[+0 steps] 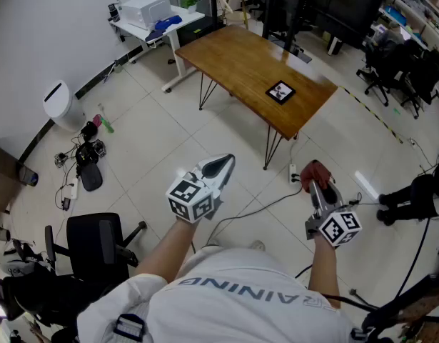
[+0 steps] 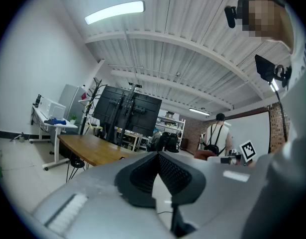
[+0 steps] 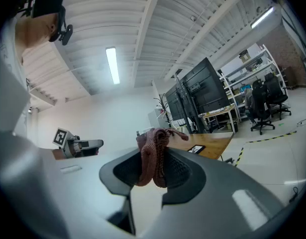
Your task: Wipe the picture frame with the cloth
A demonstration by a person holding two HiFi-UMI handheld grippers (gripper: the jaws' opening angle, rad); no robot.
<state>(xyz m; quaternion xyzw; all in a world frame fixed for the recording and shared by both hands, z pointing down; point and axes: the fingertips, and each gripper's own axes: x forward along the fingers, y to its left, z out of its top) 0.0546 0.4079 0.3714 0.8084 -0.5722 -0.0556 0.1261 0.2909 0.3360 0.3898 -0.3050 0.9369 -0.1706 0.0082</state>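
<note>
The picture frame (image 1: pixel 280 91), black-edged, lies flat near the right end of the wooden table (image 1: pixel 237 59), well ahead of both grippers. In the right gripper view the frame (image 3: pixel 196 149) shows small on the table beyond the jaws. My right gripper (image 1: pixel 315 176) is shut on a reddish-brown knitted cloth (image 3: pixel 153 156), which bunches up over the jaw tips (image 1: pixel 316 170). My left gripper (image 1: pixel 223 166) is held at about the same height to the left; its jaws meet with nothing between them (image 2: pixel 157 156). Both are over the tiled floor, short of the table.
A black office chair (image 1: pixel 98 241) stands at the lower left. Cables and a power strip (image 1: pixel 293 174) lie on the floor near the table legs. A white desk (image 1: pixel 151 20) and a white bin (image 1: pixel 62 106) are at the left. A person (image 2: pixel 216 136) stands far off.
</note>
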